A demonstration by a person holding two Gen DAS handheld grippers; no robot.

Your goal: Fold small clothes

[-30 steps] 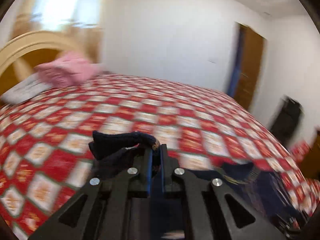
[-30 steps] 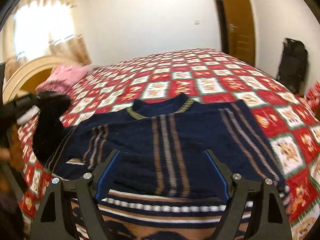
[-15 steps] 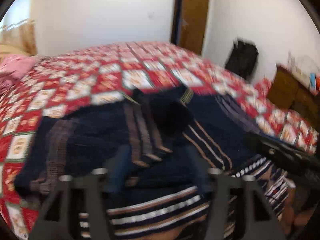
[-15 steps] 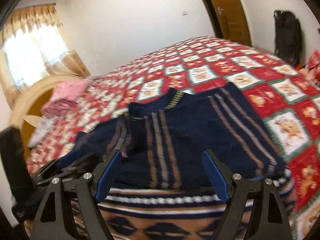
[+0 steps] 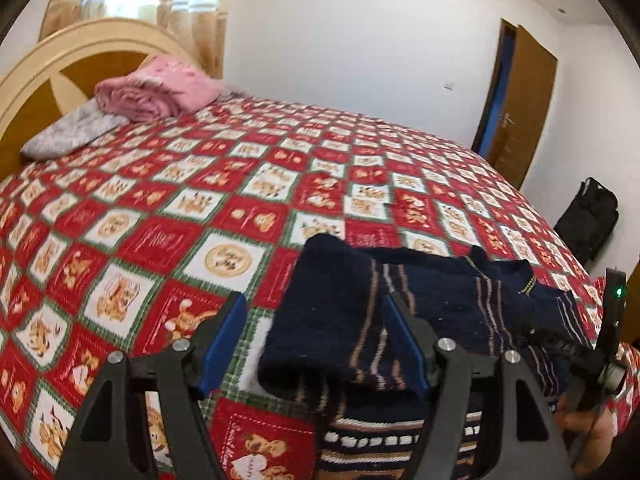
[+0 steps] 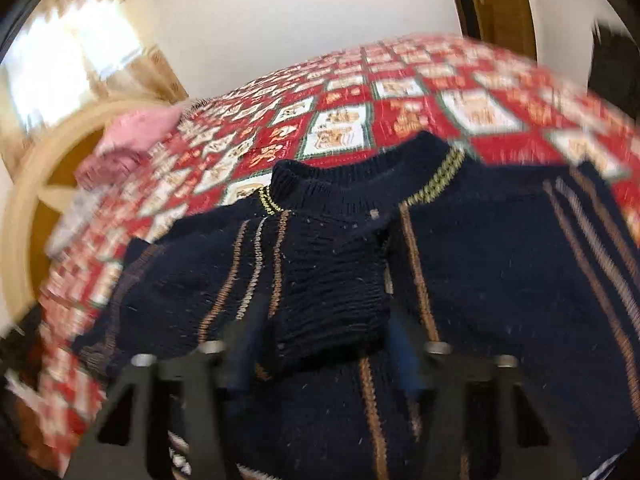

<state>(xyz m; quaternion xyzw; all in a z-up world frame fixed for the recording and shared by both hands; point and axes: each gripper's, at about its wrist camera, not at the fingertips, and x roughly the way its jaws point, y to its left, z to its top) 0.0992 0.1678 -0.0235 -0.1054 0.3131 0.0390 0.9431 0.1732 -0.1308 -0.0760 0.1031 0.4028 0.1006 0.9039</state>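
Observation:
A small navy knit sweater (image 6: 500, 264) with tan stripes lies on the red patchwork bedspread (image 5: 168, 208). Its left sleeve (image 5: 332, 320) is folded in over the chest, cuff (image 6: 332, 292) near the collar (image 6: 360, 168). My left gripper (image 5: 316, 344) is open and empty, low over the sweater's left side, its right finger against the folded sleeve. My right gripper (image 6: 320, 344) is open, blurred, its fingers on either side of the cuff just above the sweater's chest. It shows at the right edge of the left wrist view (image 5: 600, 344).
A pink folded blanket (image 5: 156, 92) and a grey pillow (image 5: 72, 132) lie by the wooden headboard (image 5: 52, 64). A brown door (image 5: 524, 108) and a black bag (image 5: 588, 216) stand beyond the bed's far side.
My left gripper carried the sleeve in over the chest, let go and opened, then drew back left. My right gripper moved forward and down over the cuff.

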